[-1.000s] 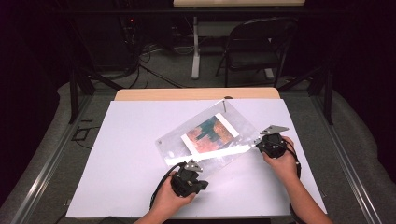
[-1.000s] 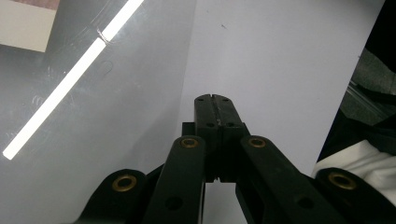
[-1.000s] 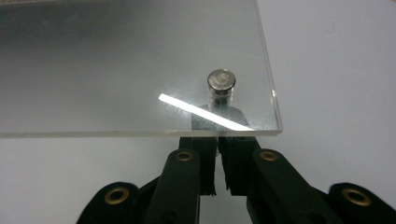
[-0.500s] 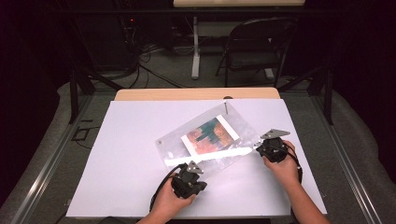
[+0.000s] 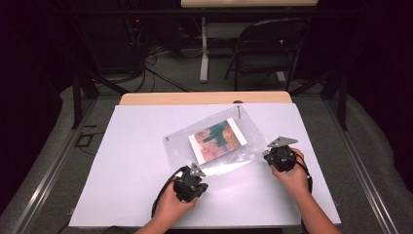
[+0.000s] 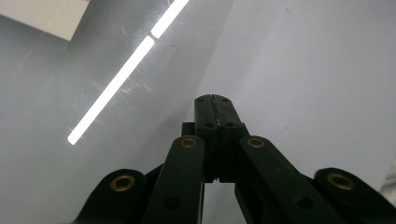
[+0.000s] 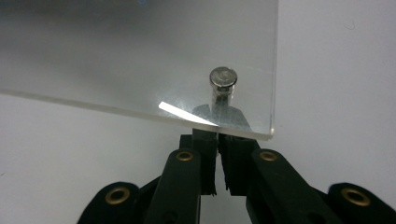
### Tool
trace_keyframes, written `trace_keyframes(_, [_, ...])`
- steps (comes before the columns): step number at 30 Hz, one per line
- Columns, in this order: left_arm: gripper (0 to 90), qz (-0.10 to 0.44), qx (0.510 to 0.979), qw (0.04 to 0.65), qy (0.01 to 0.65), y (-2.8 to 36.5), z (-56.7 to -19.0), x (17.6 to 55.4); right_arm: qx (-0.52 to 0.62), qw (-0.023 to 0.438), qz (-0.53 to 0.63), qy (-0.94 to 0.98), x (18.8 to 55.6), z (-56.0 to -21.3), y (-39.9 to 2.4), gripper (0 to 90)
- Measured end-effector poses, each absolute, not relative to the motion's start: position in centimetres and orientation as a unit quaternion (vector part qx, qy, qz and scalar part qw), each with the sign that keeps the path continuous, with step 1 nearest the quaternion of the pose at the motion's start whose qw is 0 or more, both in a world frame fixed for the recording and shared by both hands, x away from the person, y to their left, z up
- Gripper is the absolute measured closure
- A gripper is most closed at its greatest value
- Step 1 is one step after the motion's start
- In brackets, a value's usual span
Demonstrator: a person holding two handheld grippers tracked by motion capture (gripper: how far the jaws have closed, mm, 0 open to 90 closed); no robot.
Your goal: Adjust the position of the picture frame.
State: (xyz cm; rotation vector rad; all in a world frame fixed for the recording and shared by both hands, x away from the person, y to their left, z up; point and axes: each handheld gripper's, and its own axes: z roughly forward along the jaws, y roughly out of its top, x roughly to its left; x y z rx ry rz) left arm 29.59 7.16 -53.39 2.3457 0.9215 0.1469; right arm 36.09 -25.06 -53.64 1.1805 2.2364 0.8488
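Both forearms reach in from the table's near edge, the left gripper (image 5: 193,176) with its jaws pressed fully together, the right gripper (image 5: 275,156) well apart from it, its jaws nearly closed, pinching a thin edge.

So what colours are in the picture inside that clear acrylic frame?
Teal and rusty orange-red, white side borders; high view.

Just ahead of your right gripper (image 7: 217,140), the clear plastic sheet (image 7: 140,56) looks glossy and finely scratched, with a shiny metal stud (image 7: 222,77) through it. Beneath your grippers the white tabletop (image 5: 126,161) looks smooth and matt.
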Motion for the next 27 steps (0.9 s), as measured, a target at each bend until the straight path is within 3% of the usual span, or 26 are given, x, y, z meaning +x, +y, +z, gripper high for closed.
trace_keyframes(27, [90.0, 0.063, 0.833, 0.306, 0.456, 12.7, -53.3, 36.6, 0.377, 0.195, 0.350, 0.835, 31.0, -53.0, -21.0, 85.9])
